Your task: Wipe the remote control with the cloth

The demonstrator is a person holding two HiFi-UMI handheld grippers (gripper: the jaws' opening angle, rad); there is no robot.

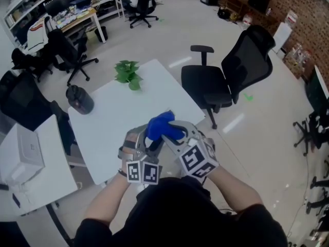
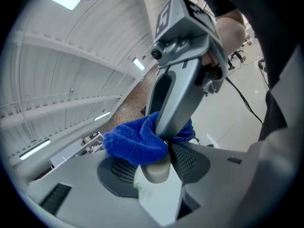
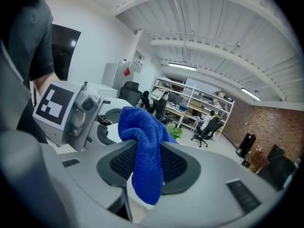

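Left gripper view gives us the remote's (image 2: 156, 171) grey rounded end, clamped in the left gripper (image 2: 156, 165) and pointing out along its jaws. The cloth (image 2: 133, 141) lies on that end, pinched tight by the right gripper (image 3: 148, 165), which reaches in from above. We judge the stroke should run along the remote. Right gripper view and head view show cloth only, both grippers held near the chest.

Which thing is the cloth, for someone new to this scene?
Find the white table, then the right gripper held over its near edge. The cloth is the fluffy bundle pinched in its jaws, the only bright blue thing there.
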